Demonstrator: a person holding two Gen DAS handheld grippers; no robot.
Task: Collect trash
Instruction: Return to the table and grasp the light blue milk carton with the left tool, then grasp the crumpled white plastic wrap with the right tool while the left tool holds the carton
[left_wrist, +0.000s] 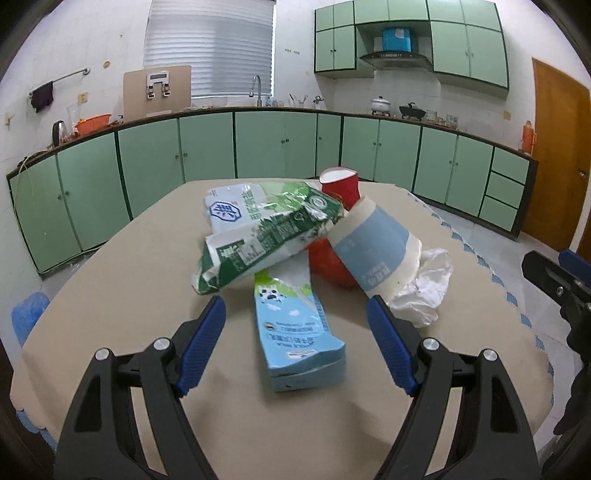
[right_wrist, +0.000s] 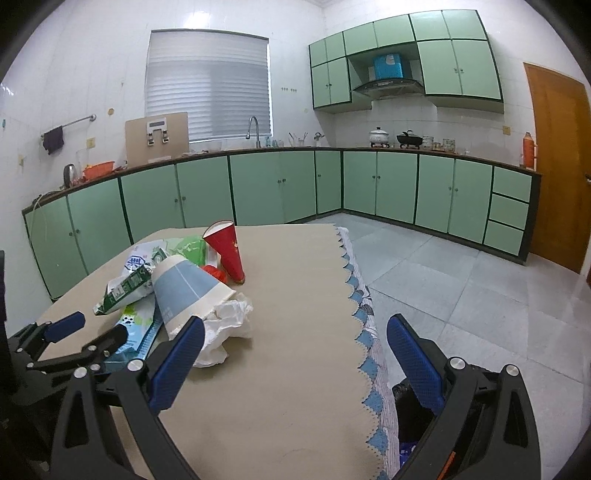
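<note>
Facing a heap of trash on the table: green-and-white milk carton lying tilted on top, light blue milk carton under it with its flat end toward the camera. Left gripper spread wide, nothing between the pads; the blue carton's near end lies in the gap between the two fingers, touching neither as far as the view shows. Blue-banded paper cup on its side just ahead of that gripper's right finger. Crumpled white wrapper beside that finger's tip; contact possible, hard to tell. Red paper cup at the back of the heap, and a red item under the cartons, kind unclear.

Right gripper also wide and empty, over bare tabletop near the scalloped cloth edge. Heap sits to its left; the wrapper lies just beside its left finger.
</note>
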